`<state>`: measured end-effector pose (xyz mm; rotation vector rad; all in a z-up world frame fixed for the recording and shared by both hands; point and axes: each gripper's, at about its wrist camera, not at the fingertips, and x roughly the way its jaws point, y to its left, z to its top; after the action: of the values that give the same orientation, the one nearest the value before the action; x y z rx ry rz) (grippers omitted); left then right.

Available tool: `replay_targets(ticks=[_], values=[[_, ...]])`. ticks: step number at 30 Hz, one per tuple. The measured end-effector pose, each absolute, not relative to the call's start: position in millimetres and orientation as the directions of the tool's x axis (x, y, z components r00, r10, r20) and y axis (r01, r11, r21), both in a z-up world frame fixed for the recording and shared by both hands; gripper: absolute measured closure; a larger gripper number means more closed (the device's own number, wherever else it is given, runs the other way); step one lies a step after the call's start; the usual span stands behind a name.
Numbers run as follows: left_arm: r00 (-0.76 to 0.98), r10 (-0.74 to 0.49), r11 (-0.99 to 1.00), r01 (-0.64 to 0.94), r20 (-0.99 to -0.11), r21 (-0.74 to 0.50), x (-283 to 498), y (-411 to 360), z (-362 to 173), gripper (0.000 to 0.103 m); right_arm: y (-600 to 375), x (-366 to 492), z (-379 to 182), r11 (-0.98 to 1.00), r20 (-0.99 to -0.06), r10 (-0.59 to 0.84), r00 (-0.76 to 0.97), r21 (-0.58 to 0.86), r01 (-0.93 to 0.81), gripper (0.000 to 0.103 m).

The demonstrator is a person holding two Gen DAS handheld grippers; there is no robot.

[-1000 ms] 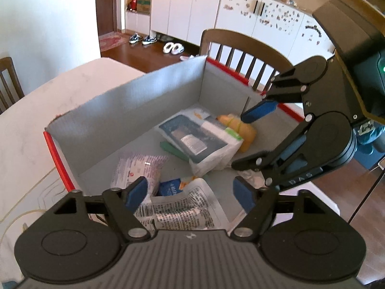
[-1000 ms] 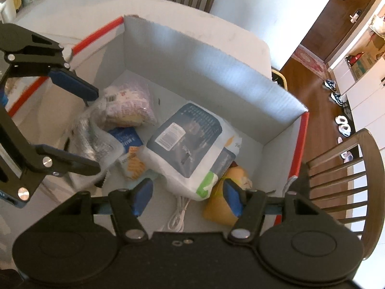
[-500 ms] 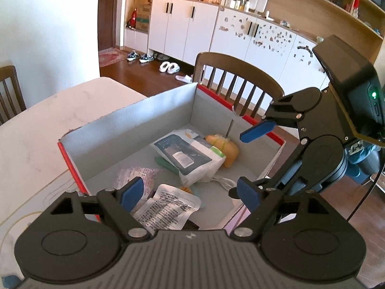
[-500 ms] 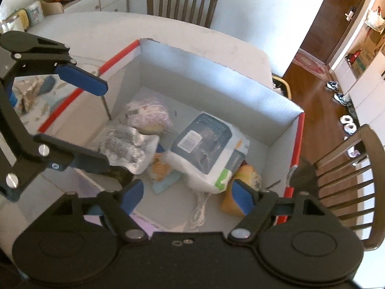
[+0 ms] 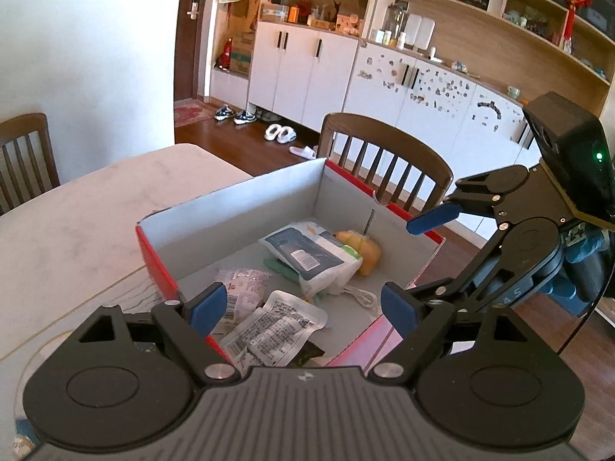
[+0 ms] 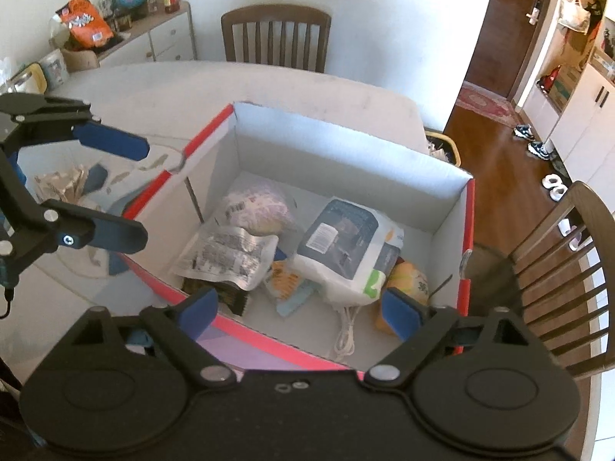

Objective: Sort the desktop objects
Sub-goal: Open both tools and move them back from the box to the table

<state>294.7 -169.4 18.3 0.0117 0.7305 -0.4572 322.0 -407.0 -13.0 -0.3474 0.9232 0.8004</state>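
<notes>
A red-edged cardboard box stands on the white table. Inside lie a silver foil pouch, a pink-printed packet, a white and dark blue pack, a yellow bag and a white cable. My left gripper is open and empty above the box's near-left edge. My right gripper is open and empty above the box's near-right side.
A crumpled wrapper and a blue scrap lie on the table left of the box. Wooden chairs stand around the table. A sideboard with snacks stands at the back left.
Both grippers have risen and drawn back from inside the box, both staying open. The foil pouch now lies free on the box floor.
</notes>
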Motion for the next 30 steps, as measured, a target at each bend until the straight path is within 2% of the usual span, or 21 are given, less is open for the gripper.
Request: replay_targets(ticks=[2, 4, 15, 30], values=[[0.661, -0.401, 0.902, 0.405, -0.634, -0.148, 288, -163, 21, 0.0, -408, 316, -9, 0.678, -0.805, 0.474, 0.357, 0.075, -0.732, 0.008], [0.67, -0.403, 0.902, 0.407, -0.624, -0.145, 282, -158, 24, 0.0, -408, 309, -4, 0.683, -0.795, 0.484, 0.366, 0.081, -0.726, 0.004], [0.689, -0.386, 0.913, 0.382, -0.613, -0.145, 251, -121, 34, 0.0, -382, 265, 16, 0.693, -0.759, 0.522, 0.389, 0.111, -0.713, 0.004], [0.701, -0.354, 0.929, 0.341, -0.619, -0.145, 209, -60, 35, 0.0, -325, 213, 12, 0.7, -0.745, 0.54, 0.391, 0.141, -0.7, 0.004]])
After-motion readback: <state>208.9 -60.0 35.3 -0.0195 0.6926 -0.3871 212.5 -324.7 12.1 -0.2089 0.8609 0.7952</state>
